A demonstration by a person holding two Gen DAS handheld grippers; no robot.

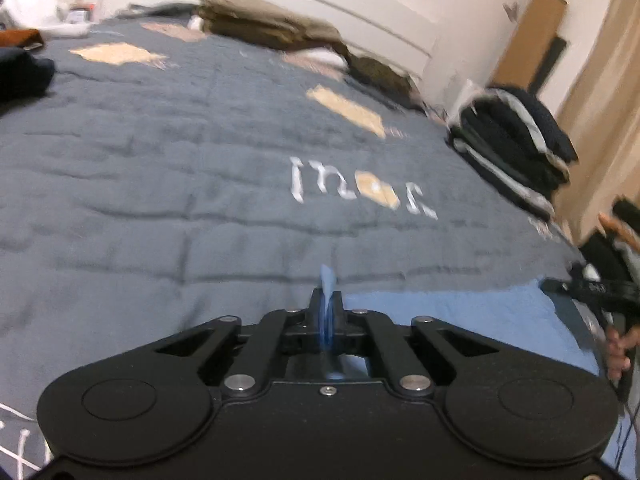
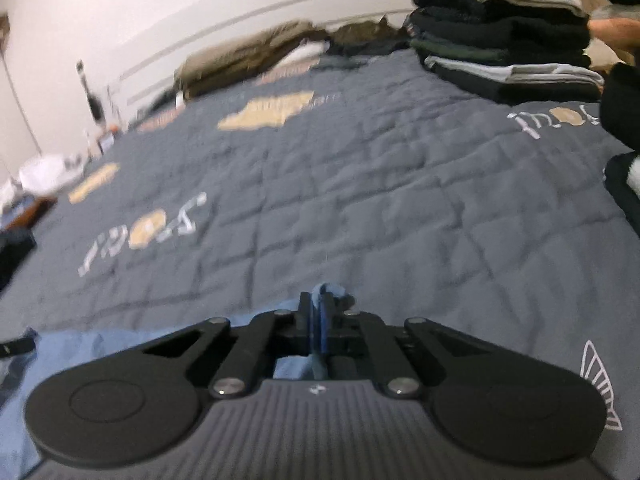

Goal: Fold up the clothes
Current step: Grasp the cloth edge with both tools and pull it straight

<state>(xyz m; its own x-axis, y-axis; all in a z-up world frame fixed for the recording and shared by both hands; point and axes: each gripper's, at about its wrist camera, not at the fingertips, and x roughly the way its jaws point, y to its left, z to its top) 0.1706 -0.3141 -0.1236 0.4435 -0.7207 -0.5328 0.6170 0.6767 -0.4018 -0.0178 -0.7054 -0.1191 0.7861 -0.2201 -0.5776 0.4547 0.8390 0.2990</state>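
A light blue garment point(image 1: 460, 320) lies flat on the grey quilted bedspread point(image 1: 160, 160) at the near edge of the bed. My left gripper point(image 1: 328, 300) is shut on one edge of it, and a small tip of blue cloth sticks up between the pads. In the right wrist view the same blue garment point(image 2: 100, 348) spreads to the left, and my right gripper point(image 2: 318, 304) is shut on a bunched fold of it. Both grippers sit low over the bedspread point(image 2: 360, 180).
A stack of folded dark clothes point(image 1: 516, 144) stands at the right edge of the bed, also the stack point(image 2: 500, 32) in the right wrist view. A brown pillow point(image 1: 272, 24) lies at the headboard. Dark clothing point(image 1: 20, 72) sits far left. A person's hand point(image 1: 616, 352) shows at the right.
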